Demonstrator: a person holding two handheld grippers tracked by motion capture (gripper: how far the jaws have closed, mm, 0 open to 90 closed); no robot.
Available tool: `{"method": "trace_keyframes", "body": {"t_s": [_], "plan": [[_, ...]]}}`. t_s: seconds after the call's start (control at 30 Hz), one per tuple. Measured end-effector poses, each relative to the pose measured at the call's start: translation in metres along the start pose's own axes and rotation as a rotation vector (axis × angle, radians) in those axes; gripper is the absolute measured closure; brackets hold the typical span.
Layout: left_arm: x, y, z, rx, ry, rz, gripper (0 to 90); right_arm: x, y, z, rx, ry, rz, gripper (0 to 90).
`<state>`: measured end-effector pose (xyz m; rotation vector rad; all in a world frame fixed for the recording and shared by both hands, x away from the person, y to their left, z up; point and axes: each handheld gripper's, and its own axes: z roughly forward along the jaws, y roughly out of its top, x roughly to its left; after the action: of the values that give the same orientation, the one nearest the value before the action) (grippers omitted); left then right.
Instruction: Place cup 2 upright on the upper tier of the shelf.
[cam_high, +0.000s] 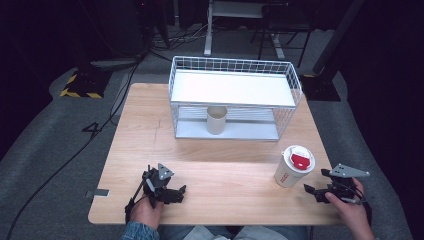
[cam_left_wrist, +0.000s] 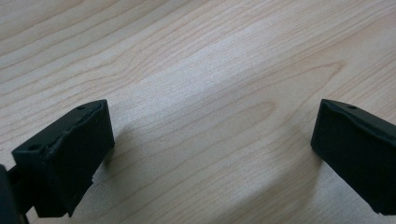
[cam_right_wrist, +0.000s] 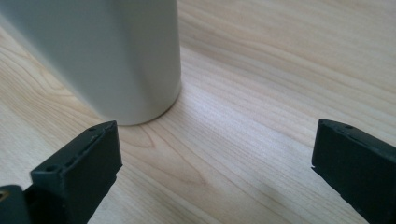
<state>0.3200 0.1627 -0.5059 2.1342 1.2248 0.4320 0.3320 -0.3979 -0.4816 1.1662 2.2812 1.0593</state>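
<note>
The cup (cam_high: 294, 166) stands upright near the table's (cam_high: 220, 190) right edge, just beside the right gripper (cam_high: 314, 192), held spread as if for grasping; the left gripper (cam_high: 178, 194) is rested spread and empty at the front edge

Black tools (cam_high: 167, 192) with grey three-cornered plates; denim sleeve (cam_high: 137, 231) on left
</note>
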Motion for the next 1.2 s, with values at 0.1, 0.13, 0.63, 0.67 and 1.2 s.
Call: {"method": "trace_keyframes", "body": {"t_s": [0.1, 0.13, 0.63, 0.67, 1.2], "plan": [[0.000, 0.000, 0.000, 0.000, 0.002, 0.000, 0.0, 0.002, 0.003, -0.005, -0.016, 0.006, -0.010, 1.7], [0.000, 0.000, 0.000, 0.000, 0.001, 0.000, 0.0, 0.004, 0.004, -0.006, -0.019, 0.009, -0.015, 1.7], [0.001, 0.001, 0.001, 0.001, -0.002, 0.002, 0.0, 0.019, 0.022, -0.016, -0.119, 0.082, -0.016, 1.7], [0.001, 0.001, 0.000, 0.001, -0.002, 0.002, 0.0, 0.020, 0.023, -0.016, -0.129, 0.091, -0.012, 1.7], [0.000, -0.004, -0.004, 0.001, -0.006, 0.010, 0.0, 0.032, 0.040, 0.006, -0.223, 0.184, 0.000, 1.7]]}}
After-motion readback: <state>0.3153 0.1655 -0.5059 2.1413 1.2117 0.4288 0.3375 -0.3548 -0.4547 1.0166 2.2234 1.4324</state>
